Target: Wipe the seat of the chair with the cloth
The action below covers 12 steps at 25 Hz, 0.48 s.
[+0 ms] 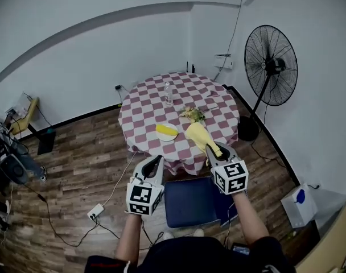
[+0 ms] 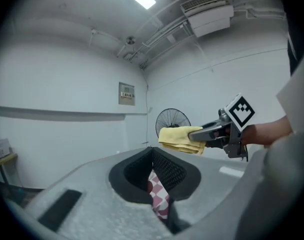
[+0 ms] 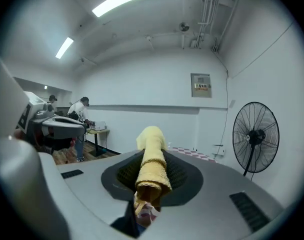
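— Where was the cloth?
— In the right tool [image 3: 152, 170]. Its jaws were clamped on the yellow cloth [image 3: 151, 140], which ran forward between them as a folded roll and stuck out past the tips. Held that way, a free end was likely ready to be laid on the seat.
— And the other one?
— The left tool [image 2: 152, 156] had its jaws together with nothing in them; only checked fabric showed below its tips. It probably had no job yet beyond keeping clear.
— How were the hands posed?
— Both forearms reached forward from the body, side by side. The tools pointed roughly level toward the far wall, not down at the chair.
— So no wiping yet?
— It looked that way. The blue seat [image 1: 193, 201] lay below and between the tools, well apart from the cloth. The chair stood right at the near edge of the round counter [image 1: 145, 108]. Wiping would call for the right tool to tip down and drop first.
— Anything farther off?
— A bottle [image 1: 168, 94] near the counter's middle, a yellow plate [image 1: 167, 131] toward its near edge, and a standing fan [image 1: 270, 67] by the right wall.
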Available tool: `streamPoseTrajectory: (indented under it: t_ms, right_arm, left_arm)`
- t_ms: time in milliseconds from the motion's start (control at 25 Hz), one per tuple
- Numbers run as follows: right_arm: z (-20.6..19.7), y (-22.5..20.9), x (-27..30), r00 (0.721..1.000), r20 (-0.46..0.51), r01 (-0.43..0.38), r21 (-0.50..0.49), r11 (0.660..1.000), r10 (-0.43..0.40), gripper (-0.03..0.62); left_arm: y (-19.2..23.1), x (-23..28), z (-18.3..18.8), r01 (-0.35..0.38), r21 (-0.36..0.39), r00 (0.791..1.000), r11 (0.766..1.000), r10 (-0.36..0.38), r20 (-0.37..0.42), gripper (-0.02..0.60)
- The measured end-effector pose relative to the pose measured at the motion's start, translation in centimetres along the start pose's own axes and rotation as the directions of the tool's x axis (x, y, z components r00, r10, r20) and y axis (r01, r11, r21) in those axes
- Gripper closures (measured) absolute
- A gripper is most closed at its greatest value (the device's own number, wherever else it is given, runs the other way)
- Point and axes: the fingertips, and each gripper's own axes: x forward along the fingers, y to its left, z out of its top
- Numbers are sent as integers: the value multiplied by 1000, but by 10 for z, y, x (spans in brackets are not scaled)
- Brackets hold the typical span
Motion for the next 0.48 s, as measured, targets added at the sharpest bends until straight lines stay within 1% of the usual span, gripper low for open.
streamPoseTrajectory:
  t_ms: [80, 200, 320, 480]
  right_arm:
    - [17, 2, -7, 999, 38, 11, -21, 1000, -10, 531]
    - [36, 5, -18, 996, 85, 25, -61, 998, -20, 531]
    - [47, 9, -28, 993, 115, 35, -87, 996, -25, 531]
    - [53, 13, -38, 990, 141, 35, -77, 996, -24, 531]
  left_arm:
    - [4, -5, 22, -14, 19, 999, 1000, 13, 46, 563]
    - [5, -11, 43, -25, 47, 996, 999, 21, 87, 563]
    - [5, -17, 54, -39, 77, 994, 996, 31, 105, 563]
    - [2, -25, 62, -44, 96, 993, 994, 33, 117, 563]
